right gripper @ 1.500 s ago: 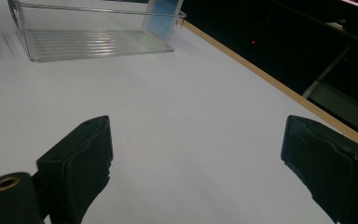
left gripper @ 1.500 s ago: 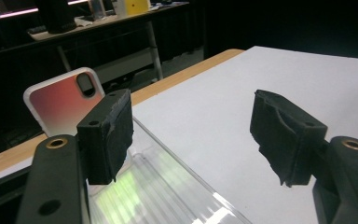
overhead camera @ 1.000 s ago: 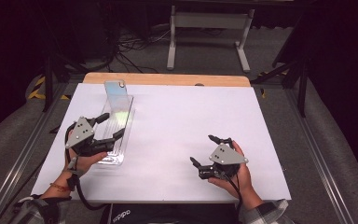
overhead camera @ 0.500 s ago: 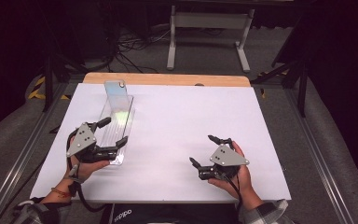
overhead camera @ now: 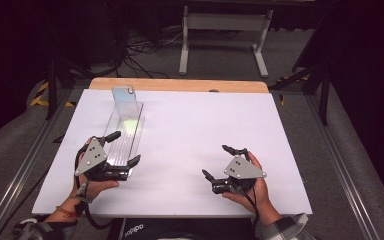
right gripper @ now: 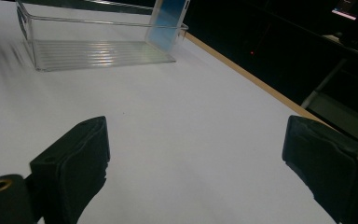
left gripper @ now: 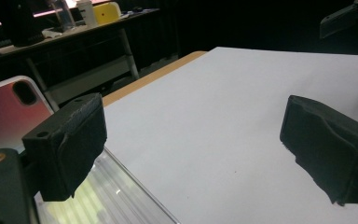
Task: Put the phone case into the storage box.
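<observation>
Both tongs, left (overhead camera: 121, 148) and right (overhead camera: 221, 160), gape empty over the white table (overhead camera: 190, 130); a phone case (overhead camera: 123, 95) already leans inside the clear tray (overhead camera: 126, 131), seemingly nothing left.

Black hand-held gripper (overhead camera: 121, 149), grey triangular plate; plaid sleeve (overhead camera: 280, 229); red wristband (overhead camera: 66, 213).

Your table (overhead camera: 190, 125) wears a white sheet with a pale wood strip at its far edge. The clear ribbed tray (overhead camera: 125, 132) holds a phone case (overhead camera: 123, 94), blue-grey from above, seemingly pinkish close up. Both grippers are black.
</observation>
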`<state>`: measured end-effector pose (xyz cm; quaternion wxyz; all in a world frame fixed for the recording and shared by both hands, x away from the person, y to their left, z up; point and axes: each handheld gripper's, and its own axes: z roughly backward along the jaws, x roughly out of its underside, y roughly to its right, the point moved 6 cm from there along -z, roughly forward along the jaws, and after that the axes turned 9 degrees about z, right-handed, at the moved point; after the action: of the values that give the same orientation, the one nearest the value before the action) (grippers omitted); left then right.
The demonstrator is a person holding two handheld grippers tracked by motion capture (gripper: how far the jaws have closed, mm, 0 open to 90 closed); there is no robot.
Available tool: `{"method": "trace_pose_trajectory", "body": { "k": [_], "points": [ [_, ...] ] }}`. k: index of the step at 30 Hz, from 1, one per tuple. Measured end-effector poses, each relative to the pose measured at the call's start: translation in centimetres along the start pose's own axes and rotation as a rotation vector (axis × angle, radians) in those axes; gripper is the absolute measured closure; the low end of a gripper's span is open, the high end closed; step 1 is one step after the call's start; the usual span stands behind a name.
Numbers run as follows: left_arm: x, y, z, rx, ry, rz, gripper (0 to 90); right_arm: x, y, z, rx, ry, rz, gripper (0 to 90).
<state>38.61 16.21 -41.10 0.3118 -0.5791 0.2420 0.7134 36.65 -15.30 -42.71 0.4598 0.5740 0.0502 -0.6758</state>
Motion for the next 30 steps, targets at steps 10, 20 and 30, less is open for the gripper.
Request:
{"method": "trace_pose_trajectory", "body": {
  "k": [10,20,30],
  "points": [
    [0.8,0.9,0.0,0.026,-0.015,0.005,6.0,0.0,-0.2,-0.1,-0.003,0.007,-0.001,6.8],
    [1.6,2.3,-0.1,0.042,-0.040,-0.016,3.7,0.1,-0.4,-0.1,-0.011,0.011,-0.004,6.7],
    [2.3,3.1,-0.3,0.042,-0.049,-0.011,3.4,0.5,-0.6,0.3,-0.020,0.011,-0.012,6.5]
  ]
}}
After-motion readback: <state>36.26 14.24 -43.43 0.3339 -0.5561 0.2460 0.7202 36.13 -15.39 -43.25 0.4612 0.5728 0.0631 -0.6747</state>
